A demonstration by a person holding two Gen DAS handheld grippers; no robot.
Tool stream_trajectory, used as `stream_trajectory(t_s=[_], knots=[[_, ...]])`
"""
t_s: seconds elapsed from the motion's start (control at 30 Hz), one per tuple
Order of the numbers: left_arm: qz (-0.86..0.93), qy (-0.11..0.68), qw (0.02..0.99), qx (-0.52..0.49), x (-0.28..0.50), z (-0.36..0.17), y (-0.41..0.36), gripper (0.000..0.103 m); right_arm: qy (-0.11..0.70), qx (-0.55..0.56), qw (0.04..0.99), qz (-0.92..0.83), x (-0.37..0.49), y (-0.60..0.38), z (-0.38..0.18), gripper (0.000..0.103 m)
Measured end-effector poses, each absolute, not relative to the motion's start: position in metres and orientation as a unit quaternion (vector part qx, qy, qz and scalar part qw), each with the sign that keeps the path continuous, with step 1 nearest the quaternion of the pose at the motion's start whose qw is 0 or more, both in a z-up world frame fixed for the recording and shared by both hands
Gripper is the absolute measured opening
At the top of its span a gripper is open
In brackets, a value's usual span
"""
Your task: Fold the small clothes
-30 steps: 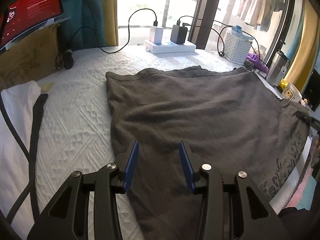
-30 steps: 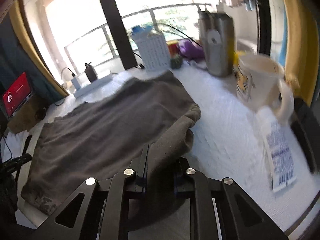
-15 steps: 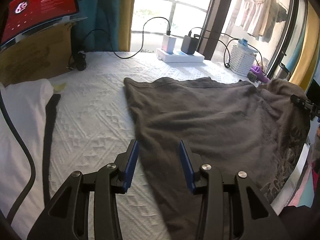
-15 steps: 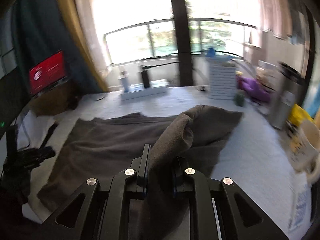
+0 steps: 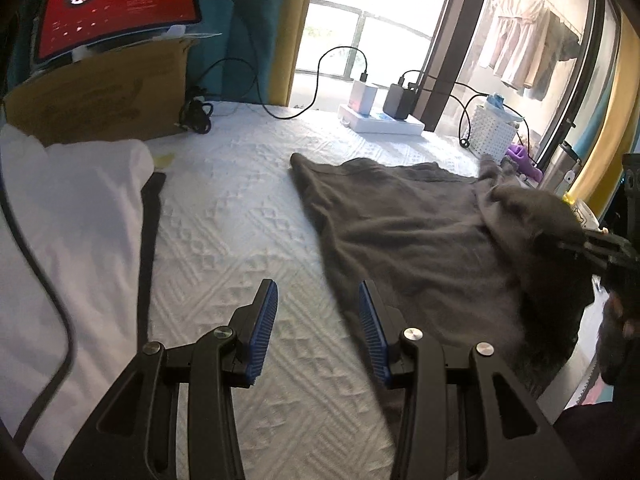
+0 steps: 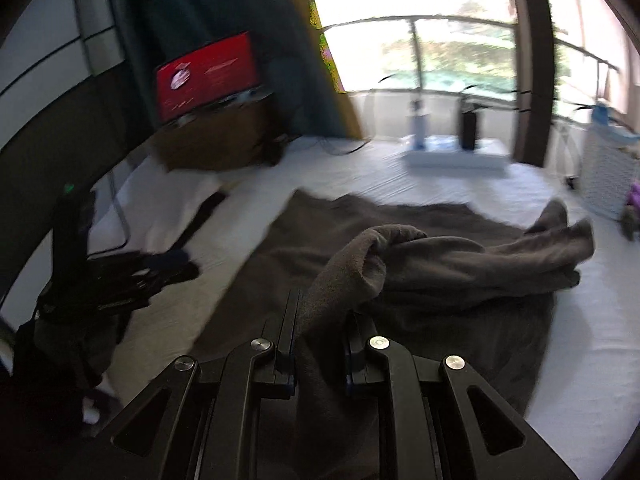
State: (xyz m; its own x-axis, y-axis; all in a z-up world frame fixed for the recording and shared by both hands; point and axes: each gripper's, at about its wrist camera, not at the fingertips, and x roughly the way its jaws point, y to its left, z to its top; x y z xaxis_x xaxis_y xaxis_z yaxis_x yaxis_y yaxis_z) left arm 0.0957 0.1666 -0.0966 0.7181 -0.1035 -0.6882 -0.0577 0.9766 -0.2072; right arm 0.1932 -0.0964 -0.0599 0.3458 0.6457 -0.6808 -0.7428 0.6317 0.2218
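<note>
Right wrist view: right gripper point(image 6: 320, 316) pinches the grey garment's point(image 5: 400, 232) lifted edge; left gripper point(image 5: 318, 308), fingers apart and empty, hovers over bare white bedcover point(image 5: 232, 216) beside its left edge.

This is a room in a home: a bed point(image 5: 248, 216) with a white quilted cover sits by a balcony window point(image 5: 360, 28) where laundry point(image 5: 520, 60) hangs on a line, with yellow curtains point(image 5: 292, 40) and a white laundry basket point(image 5: 494, 132) nearby.
</note>
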Motion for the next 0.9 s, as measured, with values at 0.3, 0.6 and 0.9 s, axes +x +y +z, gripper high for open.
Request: stream_trajectory(t_s=[0.3, 0.6, 0.9], knots=[[-0.008, 0.376, 0.920, -0.108, 0.075, -0.099, 0.174, 0.042, 0.418, -0.090, 0.772, 0.470, 0.156, -0.054, -0.094, 0.016], [-0.017, 0.374, 0.922, -0.102, 0.067, -0.093, 0.164, 0.042, 0.433, -0.132, 0.746, 0.489, 0.126, -0.036, -0.117, 0.016], [-0.069, 0.352, 0.931, -0.072, 0.079, -0.067, 0.122, 0.057, 0.417, -0.114, 0.743, 0.511, 0.122, -0.073, -0.094, 0.102]])
